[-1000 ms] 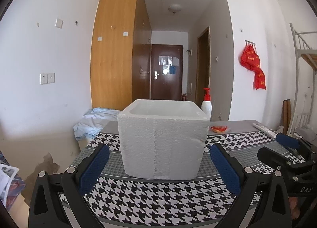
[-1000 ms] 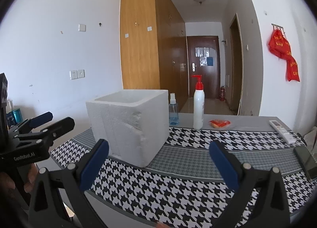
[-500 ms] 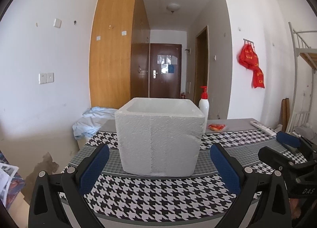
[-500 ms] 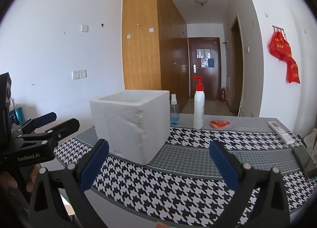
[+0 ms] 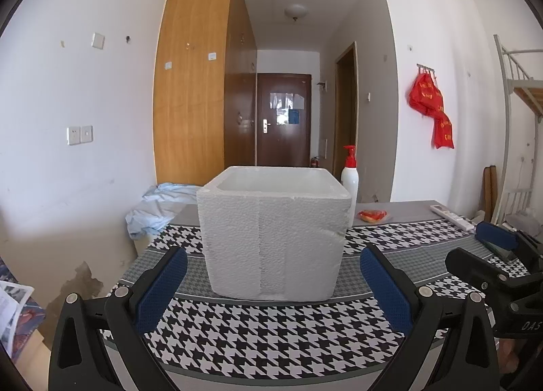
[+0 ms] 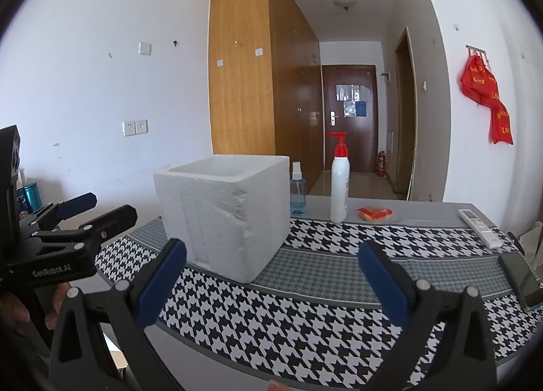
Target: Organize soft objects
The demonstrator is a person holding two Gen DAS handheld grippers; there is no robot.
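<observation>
Houndstooth tablecloth [image 5: 271, 333] bears one foam box [image 5: 275, 235]; both hand-held grippers [image 5: 271, 284] [image 6: 271, 280] gape, empty.

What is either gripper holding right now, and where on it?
Nothing. The left gripper and right gripper are both open with empty fingers, short of the white foam box on the houndstooth tablecloth.
</observation>
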